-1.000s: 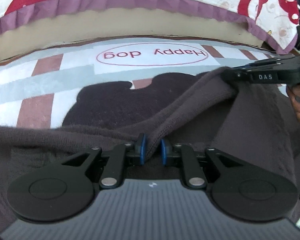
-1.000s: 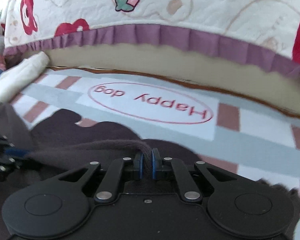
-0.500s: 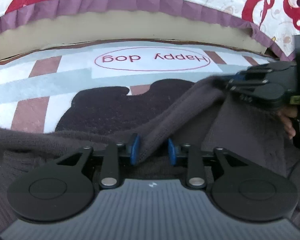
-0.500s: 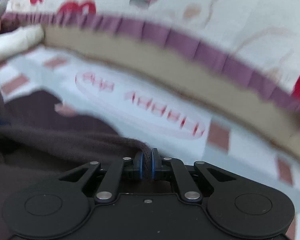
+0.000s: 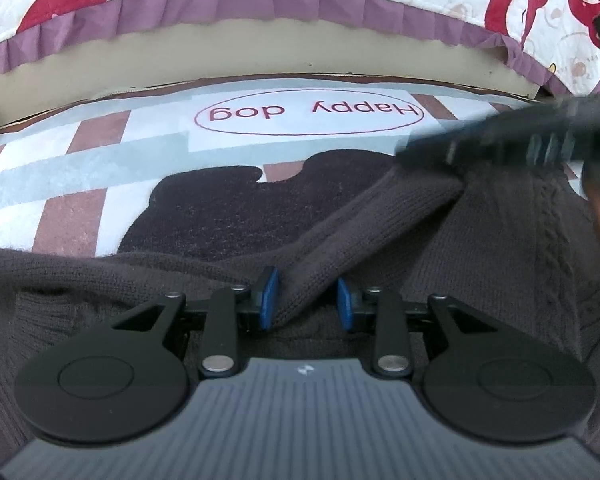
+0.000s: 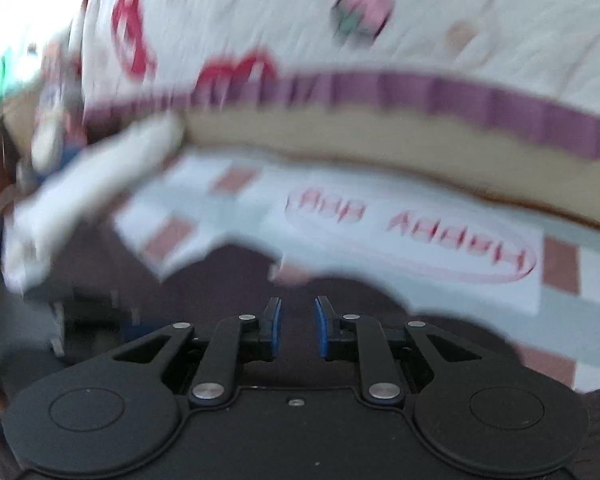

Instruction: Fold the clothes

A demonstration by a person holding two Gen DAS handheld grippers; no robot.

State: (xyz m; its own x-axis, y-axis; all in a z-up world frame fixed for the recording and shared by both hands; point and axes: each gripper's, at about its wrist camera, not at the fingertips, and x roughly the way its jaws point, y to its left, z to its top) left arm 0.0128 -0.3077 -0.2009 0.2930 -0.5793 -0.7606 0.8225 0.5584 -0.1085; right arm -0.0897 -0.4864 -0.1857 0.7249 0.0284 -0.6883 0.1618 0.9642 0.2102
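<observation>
We see our left gripper point(image 5: 306, 300) w/ jaws parted, a ribbed band of the dark brown sweater point(image 5: 500, 240) lying loose between the blue pads, not pinched; likely it's slack so the knit can settle where it's been laid. The sweater sits spread on the checked mat point(image 5: 72, 168), reaching from the left edge of the left-wrist view across to the right, w/ the ribbed band running diagonally up-right toward our right gripper point(image 5: 500, 148), which shows there as a blurred dark bar just above the cloth. In its own view the right gripper point(image 6: 297, 330) is narrowly parted w/ nothing between the pads, dark knit under it, picture smeared so detail is poor. Edges: the sweater's far hem is wavy, stopping short of the "Happy dog" oval point(image 5: 308, 118); beyond that the mat is bare up to the bed side point(image 5: 260, 52) w/ its purple frill, so room to move lies forward. A white cloth point(image 6: 80, 184) lies at far left.
</observation>
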